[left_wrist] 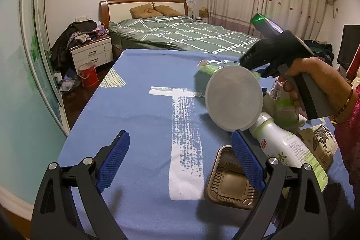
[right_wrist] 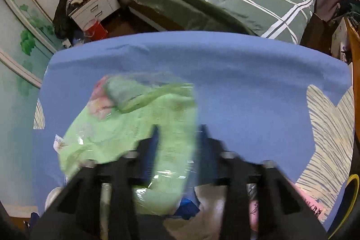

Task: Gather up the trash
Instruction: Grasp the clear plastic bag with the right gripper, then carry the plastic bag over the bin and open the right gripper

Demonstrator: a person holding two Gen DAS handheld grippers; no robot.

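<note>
Left wrist view, listed from left to right.

- Teal wall [left_wrist: 13, 91] and a framed panel are seen at nine o'clock; a strip of dark floor [left_wrist: 74, 105] runs between them and the table.
- Blue tablecloth [left_wrist: 139, 109] — its left edge runs from seven o'clock up to eleven, its far edge lies close before the bed [left_wrist: 180, 35]. The left and middle of the cloth are unoccupied, apart from a printed white T.
- Left gripper [left_wrist: 180, 161] is held released, jaws spread wide above the cloth, nothing between them.
- Foil tray [left_wrist: 229, 183] is placed at five o'clock, partly behind the right-hand finger.
- Translucent round lid [left_wrist: 235, 98], white bottle [left_wrist: 283, 147] and a patterned carton [left_wrist: 319, 143] are crowded together from three to four o'clock, near the table's right side.
- The hand [left_wrist: 308, 73] with the right gripper's handle is seen at two o'clock, above the pile.

Right wrist view, blurred.

- Green plastic wrapper [right_wrist: 126, 127] lies on the cloth from nine o'clock to centre, well inside the far edge.
- Right gripper [right_wrist: 178, 141] — jaws have been drawn in, and a fold of the wrapper lies between them; whether the pads press it cannot be told.
- Open cloth [right_wrist: 258, 100] extends from centre to three o'clock.
</note>
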